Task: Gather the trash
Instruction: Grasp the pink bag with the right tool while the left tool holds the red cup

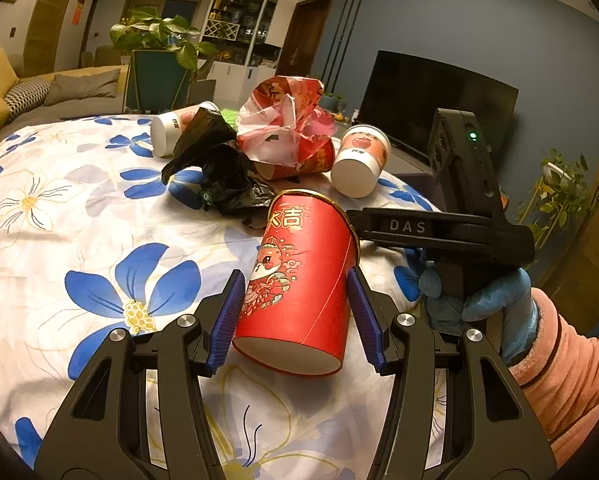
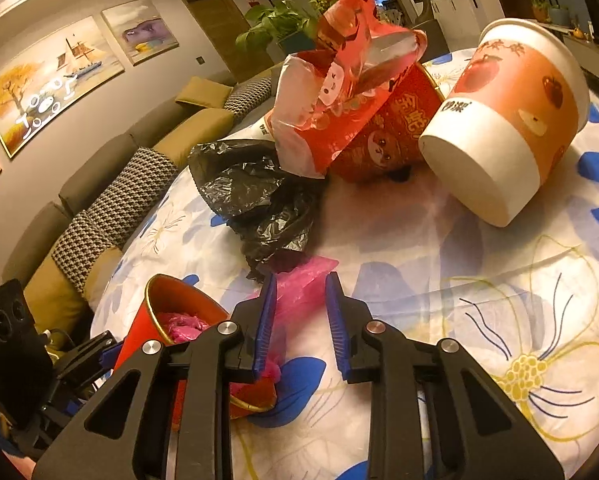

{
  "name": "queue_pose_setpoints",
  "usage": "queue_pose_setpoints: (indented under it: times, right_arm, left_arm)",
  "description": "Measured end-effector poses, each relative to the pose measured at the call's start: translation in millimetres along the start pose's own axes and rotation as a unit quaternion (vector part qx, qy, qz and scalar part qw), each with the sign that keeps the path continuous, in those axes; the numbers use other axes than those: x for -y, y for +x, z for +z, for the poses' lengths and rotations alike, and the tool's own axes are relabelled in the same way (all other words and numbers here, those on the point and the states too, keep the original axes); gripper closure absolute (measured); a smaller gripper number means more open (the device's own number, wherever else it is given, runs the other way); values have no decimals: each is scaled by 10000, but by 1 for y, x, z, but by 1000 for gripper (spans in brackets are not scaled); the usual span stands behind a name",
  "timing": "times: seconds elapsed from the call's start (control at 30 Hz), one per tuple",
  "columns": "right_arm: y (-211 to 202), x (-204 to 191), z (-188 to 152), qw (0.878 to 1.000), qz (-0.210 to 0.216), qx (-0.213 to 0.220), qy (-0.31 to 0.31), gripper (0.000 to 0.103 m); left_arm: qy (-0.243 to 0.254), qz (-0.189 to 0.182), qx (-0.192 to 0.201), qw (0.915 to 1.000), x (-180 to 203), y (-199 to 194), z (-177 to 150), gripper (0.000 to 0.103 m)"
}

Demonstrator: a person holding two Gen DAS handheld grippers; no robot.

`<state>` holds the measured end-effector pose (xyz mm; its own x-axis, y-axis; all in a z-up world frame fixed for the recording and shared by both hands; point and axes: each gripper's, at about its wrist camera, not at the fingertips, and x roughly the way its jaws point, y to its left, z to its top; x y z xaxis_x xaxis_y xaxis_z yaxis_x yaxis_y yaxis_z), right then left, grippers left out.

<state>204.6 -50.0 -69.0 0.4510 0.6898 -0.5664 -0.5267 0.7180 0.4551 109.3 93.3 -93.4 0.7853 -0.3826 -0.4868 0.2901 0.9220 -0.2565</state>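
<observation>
Nearest the left wrist camera, the left gripper (image 1: 295, 312) is seen clamped on a red paper cup (image 1: 299, 280), its blue pads (image 1: 227, 316) pressed against the cup's sides; the cup is tilted, base toward the camera, rim away. In the right wrist view the same cup (image 2: 159, 308) is seen with crumpled pink plastic (image 2: 181, 326) inside it. All rests over a round table covered by a floral tablecloth (image 1: 79, 220). The right gripper (image 2: 301, 320) is held with its jaws parted, nothing pinched; a pink plastic piece (image 2: 303, 280) is seen between and beyond its fingers, trailing toward the cup. A gloved hand (image 1: 495, 308) is seen holding that gripper. Farther back, a red-and-white plastic bag (image 1: 287, 124) is piled on a red container (image 2: 383, 144), with a crumpled black bag (image 1: 215, 164) beside it. An orange-and-white cup (image 2: 507, 120) lies on its side nearby, and another white cup (image 1: 169, 130) lies behind the black bag.
</observation>
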Motion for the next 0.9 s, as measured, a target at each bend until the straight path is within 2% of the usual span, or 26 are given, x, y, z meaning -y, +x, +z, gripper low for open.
queue_pose_setpoints:
  times: [0.07, 0.1, 0.27, 0.47, 0.63, 0.9]
  right_arm:
    - [-1, -1, 0, 10000, 27, -12, -61, 99]
    - [-2, -2, -1, 10000, 4, 3, -87, 101]
    - [-15, -4, -1, 9994, -163, 290, -100, 102]
    - [-52, -10, -2, 9951, -493, 816, -272, 102]
    - [-91, -16, -4, 9856, -886, 1349, -509, 102]
    - [-139, -13, 3, 9723, -1176, 1942, -550, 102]
  left_arm:
    - [-5, -6, 4, 10000, 0, 0, 0, 52]
    - [-10, 1, 5, 10000, 1, 0, 0, 52]
    - [-27, 30, 8, 10000, 1, -1, 0, 52]
    - [-60, 81, 26, 9999, 4, -3, 0, 52]
    - [-105, 112, 35, 9999, 6, -5, 2, 52]
    - [-111, 124, 89, 9998, 16, -7, 9, 52]
